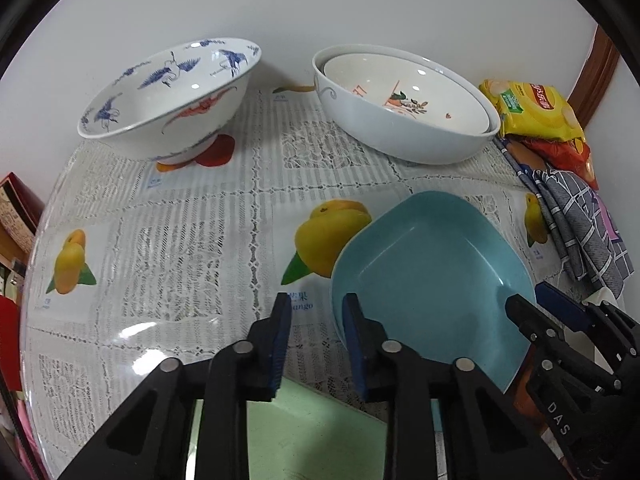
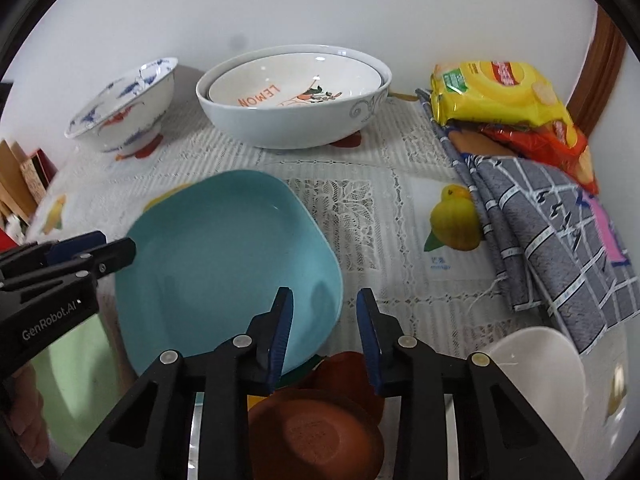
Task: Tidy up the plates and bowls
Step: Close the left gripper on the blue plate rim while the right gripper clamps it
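Left wrist view: my left fingers (image 1: 316,344) stand released, empty; the blue plate (image 1: 432,276) lies just right of them, its rim touching the right finger. My right fingers (image 1: 536,304) reach its right edge.

Right wrist view: my right fingers (image 2: 324,336) also stand released over the blue plate's (image 2: 228,268) near-right rim. The stacked white bowls (image 2: 296,100) wait far behind, the brown dish (image 2: 316,432) below.

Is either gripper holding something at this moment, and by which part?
Nothing is clamped. The right gripper has open jaws astride the near rim of the blue plate. The left gripper, also open, is beside its rim.
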